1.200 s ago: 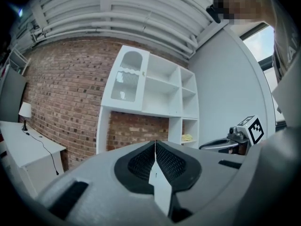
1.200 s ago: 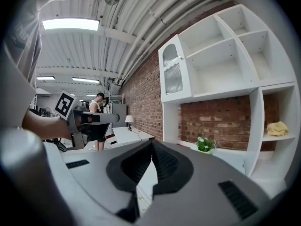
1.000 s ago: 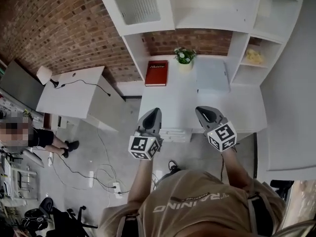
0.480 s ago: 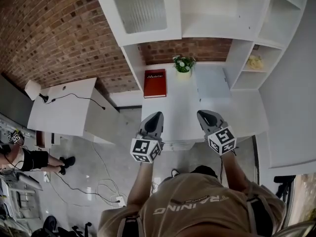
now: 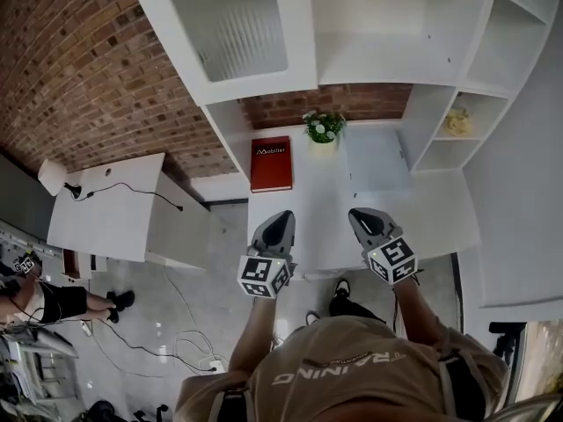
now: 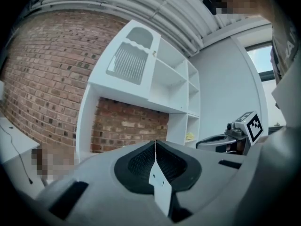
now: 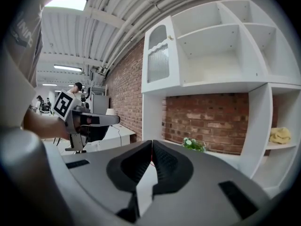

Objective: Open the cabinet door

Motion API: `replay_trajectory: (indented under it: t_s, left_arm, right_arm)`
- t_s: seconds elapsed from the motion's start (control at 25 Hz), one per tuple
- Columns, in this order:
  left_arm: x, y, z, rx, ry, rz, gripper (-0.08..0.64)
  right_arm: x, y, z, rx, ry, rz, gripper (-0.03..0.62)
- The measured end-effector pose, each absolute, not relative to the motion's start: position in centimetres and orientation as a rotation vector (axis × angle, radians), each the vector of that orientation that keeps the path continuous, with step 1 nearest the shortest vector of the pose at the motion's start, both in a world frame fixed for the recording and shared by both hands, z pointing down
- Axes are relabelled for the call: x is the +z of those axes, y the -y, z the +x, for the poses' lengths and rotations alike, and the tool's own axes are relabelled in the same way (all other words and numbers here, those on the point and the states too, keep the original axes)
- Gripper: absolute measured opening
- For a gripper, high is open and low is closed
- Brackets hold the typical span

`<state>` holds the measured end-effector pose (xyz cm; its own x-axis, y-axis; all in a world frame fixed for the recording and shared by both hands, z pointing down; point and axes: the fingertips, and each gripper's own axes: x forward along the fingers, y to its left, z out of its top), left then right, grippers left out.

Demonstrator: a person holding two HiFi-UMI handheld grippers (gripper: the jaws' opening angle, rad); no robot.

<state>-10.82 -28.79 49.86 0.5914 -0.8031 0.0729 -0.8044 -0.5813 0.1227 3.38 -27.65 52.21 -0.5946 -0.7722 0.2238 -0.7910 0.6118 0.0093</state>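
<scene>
Cabinet door (image 5: 233, 29) shut; red book (image 5: 271, 163) lettered "Mobilier".
Your left hand-held gripper (image 5: 280, 221) and right hand-held gripper (image 5: 362, 219): jaws together, empty, over the surface (image 5: 318, 202), well apart from the door.

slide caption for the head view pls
Left gripper and right gripper, jaws shut and empty, at the white desk below the closed cabinet door.

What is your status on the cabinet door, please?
Left tongs and right tongs shut, empty. Cabinet door looks shut, untouched. Book and plant sit lower, out of the path.
</scene>
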Motion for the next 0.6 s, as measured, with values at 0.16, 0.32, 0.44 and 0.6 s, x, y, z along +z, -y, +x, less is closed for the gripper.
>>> replay_trajectory:
  t_s: [0.16,0.32,0.44,0.6]
  left_arm:
    - [47.7,31.3,-8.3,0.054,1.356,2.756,0.014]
    - [46.8,34.1,-6.7,0.071,1.405,2.772,0.014]
    - [46.9,35.6,-5.2,0.078,1.413,2.771,0.014]
    - [47.4,36.9,-3.6,0.104,1.405,2.754,0.014]
  right_arm:
    - [51.4,31.0,4.8,0.114,2.671,1.299,0.012]
    - [50.6,33.7,5.3,0.086,2.725,1.251,0.012]
    - [50.6,35.4,5.8,0.083,2.753,1.215,0.012]
    - [50.2,37.4,6.7,0.084,2.782,1.203,0.012]
